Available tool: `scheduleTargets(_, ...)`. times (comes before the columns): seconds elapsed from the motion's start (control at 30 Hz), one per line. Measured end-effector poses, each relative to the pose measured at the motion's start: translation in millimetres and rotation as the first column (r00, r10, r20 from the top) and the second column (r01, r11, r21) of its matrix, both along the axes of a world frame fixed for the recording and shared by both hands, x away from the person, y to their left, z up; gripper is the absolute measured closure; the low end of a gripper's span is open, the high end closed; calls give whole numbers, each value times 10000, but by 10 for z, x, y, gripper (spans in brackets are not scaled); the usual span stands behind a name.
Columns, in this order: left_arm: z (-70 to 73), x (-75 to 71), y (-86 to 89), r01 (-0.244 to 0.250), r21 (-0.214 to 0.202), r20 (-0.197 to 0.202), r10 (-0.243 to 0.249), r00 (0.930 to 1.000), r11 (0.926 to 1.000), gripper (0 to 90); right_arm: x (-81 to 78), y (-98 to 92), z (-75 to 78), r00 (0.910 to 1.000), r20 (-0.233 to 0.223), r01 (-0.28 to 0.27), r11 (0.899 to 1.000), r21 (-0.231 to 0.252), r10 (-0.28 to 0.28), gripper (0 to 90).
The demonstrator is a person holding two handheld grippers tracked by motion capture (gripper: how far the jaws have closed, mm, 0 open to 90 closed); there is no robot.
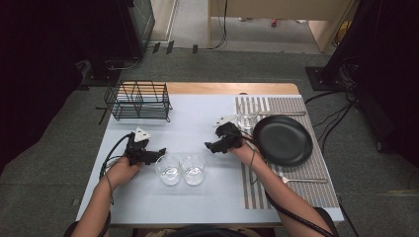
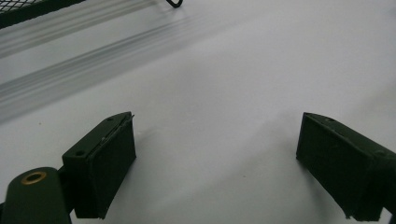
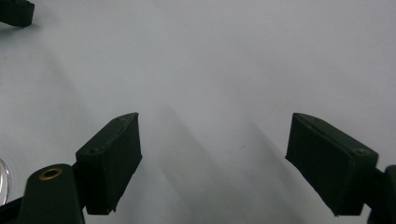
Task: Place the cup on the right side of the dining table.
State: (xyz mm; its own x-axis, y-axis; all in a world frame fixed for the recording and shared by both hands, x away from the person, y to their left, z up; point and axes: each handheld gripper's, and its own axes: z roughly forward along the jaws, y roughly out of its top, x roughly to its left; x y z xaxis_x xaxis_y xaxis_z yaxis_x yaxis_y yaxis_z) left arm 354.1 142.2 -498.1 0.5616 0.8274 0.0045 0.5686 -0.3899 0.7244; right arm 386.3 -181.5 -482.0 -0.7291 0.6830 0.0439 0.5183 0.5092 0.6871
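Note:
Two clear glasses stand side by side on the pale table, near its front. My left gripper rests low on the table just left of the left glass, pointing right. In the left gripper view its jaws stand wide apart over bare tabletop. My right gripper hovers right of and behind the glasses, pointing left. In the right gripper view its jaws are also wide apart with nothing between them, and a glass rim shows at the left edge.
A black wire rack stands at the back left; its base shows in the left gripper view. On the right, a striped placemat carries a black plate, a third glass and cutlery.

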Motion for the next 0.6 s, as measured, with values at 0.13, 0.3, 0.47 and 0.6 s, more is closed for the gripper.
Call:
scheduleTargets(0.13,0,0,0,-1,0,-2,1,10000,10000,116,-6,17,-35,10000,-43,-59,10000,-67,59,176)
scheduleTargets(0.3,0,0,0,0,2,0,0,10000,10000,116,-16,49,-55,9999,-33,-131,9999,-78,131,176)
scheduleTargets(0.47,0,0,0,-1,0,2,1,10000,10000,116,-28,82,-86,9998,-58,-186,9997,-148,185,175)
scheduleTargets(0.6,0,0,0,0,2,0,0,10000,10000,116,-40,113,-104,9996,-50,-264,9995,-172,263,176)
